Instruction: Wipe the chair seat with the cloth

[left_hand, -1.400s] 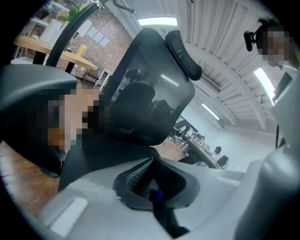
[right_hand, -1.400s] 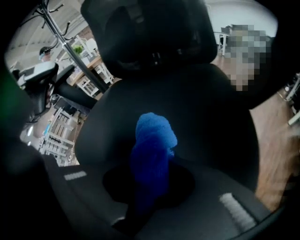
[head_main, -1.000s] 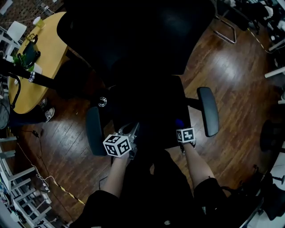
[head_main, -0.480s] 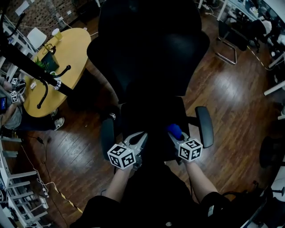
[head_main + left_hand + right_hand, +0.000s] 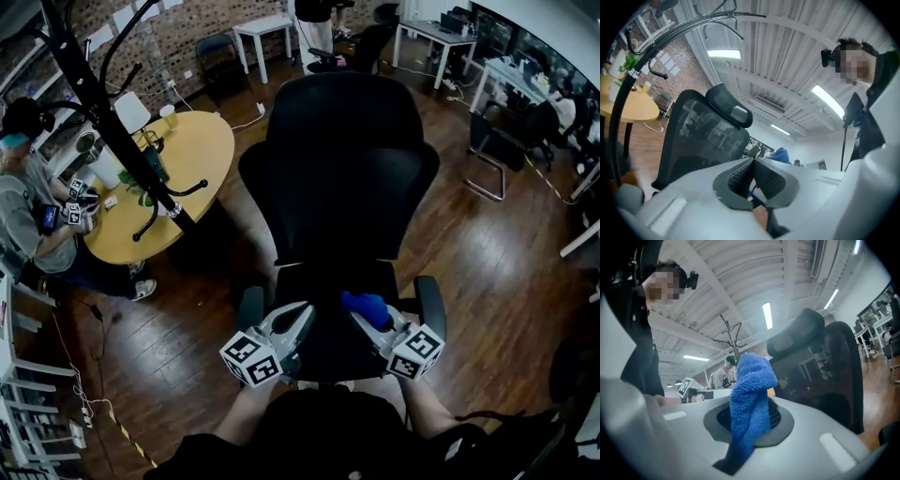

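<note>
A black office chair stands right in front of me, its mesh backrest (image 5: 342, 173) upright and its dark seat (image 5: 328, 281) just ahead of both grippers. My right gripper (image 5: 364, 315) is shut on a blue cloth (image 5: 367, 306), held a little above the right half of the seat. In the right gripper view the blue cloth (image 5: 750, 406) bunches up between the pads and hangs down in front, with the chair backrest (image 5: 829, 366) to the right. My left gripper (image 5: 306, 319) hovers over the seat's left half, jaws closed on nothing. Its pads (image 5: 740, 174) meet, and the chair backrest (image 5: 696, 133) rises beyond.
Black armrests (image 5: 429, 302) (image 5: 250, 305) flank the seat. A round yellow table (image 5: 183, 155) and a black coat stand (image 5: 112, 122) are to the left, where a person (image 5: 28, 220) sits. Wooden floor (image 5: 506, 253) surrounds the chair; white desks (image 5: 262, 26) and another chair stand at the back.
Both grippers have come closer together and tipped upward, the cloth lifting off the seat. My view has swung up, so the whole backrest and the room behind now show.
</note>
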The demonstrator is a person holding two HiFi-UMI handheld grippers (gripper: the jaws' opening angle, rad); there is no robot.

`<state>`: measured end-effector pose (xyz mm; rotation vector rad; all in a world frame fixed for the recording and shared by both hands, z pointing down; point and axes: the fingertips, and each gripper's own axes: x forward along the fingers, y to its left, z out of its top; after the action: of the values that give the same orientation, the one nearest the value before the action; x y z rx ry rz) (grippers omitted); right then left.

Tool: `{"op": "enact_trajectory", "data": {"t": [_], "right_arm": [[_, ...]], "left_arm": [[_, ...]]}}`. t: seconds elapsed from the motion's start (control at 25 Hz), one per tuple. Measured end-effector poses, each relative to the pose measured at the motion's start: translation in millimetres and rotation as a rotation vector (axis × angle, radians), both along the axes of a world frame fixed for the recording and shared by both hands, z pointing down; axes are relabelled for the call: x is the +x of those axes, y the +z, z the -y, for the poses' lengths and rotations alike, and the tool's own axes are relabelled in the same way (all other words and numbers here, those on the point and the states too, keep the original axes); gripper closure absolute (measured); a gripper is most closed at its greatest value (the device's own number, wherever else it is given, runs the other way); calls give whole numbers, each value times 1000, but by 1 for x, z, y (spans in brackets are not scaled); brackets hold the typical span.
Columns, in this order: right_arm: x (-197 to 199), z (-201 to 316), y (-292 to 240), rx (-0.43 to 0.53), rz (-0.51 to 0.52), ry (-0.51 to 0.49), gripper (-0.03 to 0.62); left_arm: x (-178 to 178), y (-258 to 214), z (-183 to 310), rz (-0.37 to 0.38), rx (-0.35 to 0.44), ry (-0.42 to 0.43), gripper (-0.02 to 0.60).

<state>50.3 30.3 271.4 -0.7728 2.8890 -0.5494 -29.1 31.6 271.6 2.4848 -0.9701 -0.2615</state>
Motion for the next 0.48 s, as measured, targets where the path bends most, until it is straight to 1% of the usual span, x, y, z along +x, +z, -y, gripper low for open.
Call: {"op": "enact_trajectory", "data": {"t": [0.08, 0.16, 0.36, 0.48], "right_arm": [[-8, -4, -13, 48, 3, -25, 556], [-13, -6, -20, 71, 16, -38, 556], [0, -18, -21, 80, 81, -69, 556], [3, -31, -18, 79, 124, -100, 556]], "left_arm": [[-5, -10, -2, -1, 33, -8, 589], [-6, -15, -2, 2, 52, -9, 589], [16, -15, -15, 40, 91, 12, 589], [19, -12, -27, 54, 85, -5, 589]]}}
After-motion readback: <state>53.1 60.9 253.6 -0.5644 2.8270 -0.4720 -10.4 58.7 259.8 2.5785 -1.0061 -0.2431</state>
